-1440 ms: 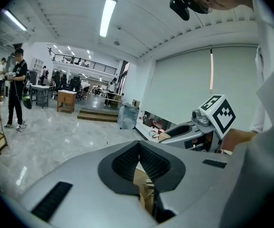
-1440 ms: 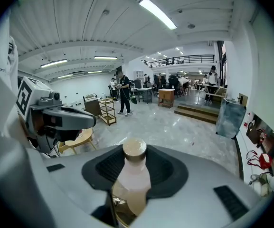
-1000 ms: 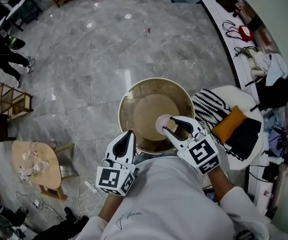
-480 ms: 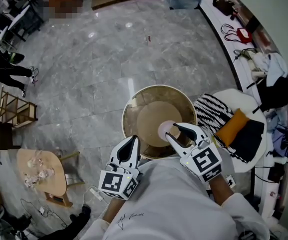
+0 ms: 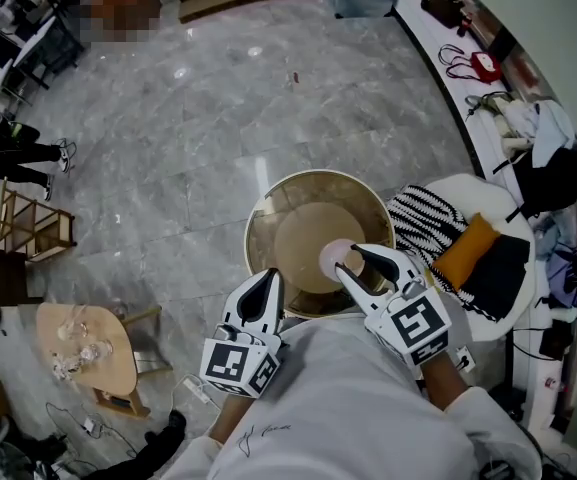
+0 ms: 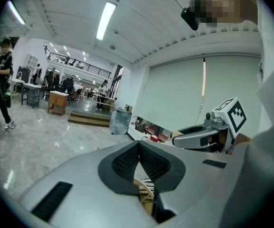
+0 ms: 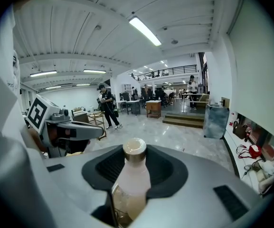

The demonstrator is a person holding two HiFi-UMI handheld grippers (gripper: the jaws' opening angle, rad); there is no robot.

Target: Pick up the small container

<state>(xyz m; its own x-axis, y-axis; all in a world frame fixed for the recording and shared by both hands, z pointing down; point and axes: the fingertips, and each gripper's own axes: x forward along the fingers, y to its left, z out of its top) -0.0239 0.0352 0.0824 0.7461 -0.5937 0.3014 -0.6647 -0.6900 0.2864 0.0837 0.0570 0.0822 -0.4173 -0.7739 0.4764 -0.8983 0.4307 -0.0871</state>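
The small container [image 5: 334,257] is a pale pink bottle with a beige cap. My right gripper [image 5: 353,265] is shut on it, holding it over the round table [image 5: 268,203]. In the right gripper view the container [image 7: 131,177] stands upright between the dark pads, its cap [image 7: 134,147] poking above them. My left gripper [image 5: 260,290] hovers at the table's near edge, shut, with nothing in it. In the left gripper view its pads [image 6: 127,160] meet, and the right gripper [image 6: 198,137] shows off to the right.
The round table has a brass rim and a glassy top. A white seat [image 5: 488,323] with striped cloth [image 5: 413,218] and an orange cushion [image 5: 460,250] stands to its right. A small wooden table [image 5: 83,343] stands at lower left. A cluttered bench [image 5: 468,78] lines the right wall.
My right gripper has lifted slightly with the bottle still in it. The left gripper has hardly moved.
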